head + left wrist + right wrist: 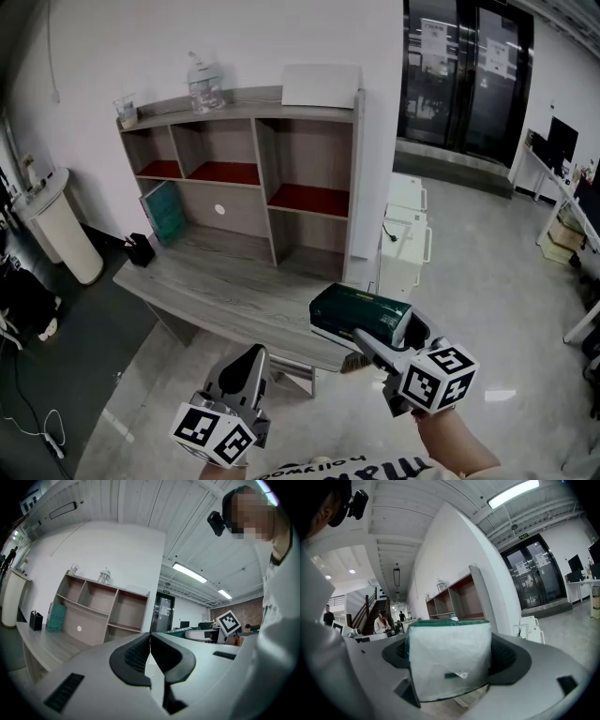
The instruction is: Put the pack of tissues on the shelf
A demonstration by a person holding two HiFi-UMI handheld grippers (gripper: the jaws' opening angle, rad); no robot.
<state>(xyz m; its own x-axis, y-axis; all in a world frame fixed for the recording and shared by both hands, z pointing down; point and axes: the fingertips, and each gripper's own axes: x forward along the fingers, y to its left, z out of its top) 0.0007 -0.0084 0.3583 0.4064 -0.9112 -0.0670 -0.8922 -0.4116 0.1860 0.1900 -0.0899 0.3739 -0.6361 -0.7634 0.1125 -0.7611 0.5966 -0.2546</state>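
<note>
The shelf [266, 178] stands upper left, its red-floored compartments bare. Low and left of centre, the left gripper [253, 361] hangs idle, jaws pressed together on nothing. Right of centre, the right gripper [382, 334] pinches the pack of tissues [356, 314] by one end, probably so the free end can slide into the shelf first

wall [187, 37] white | floor [487, 281] grey (glossy) | glass doors [464, 66] dark | desk [216, 291] wooden
</note>
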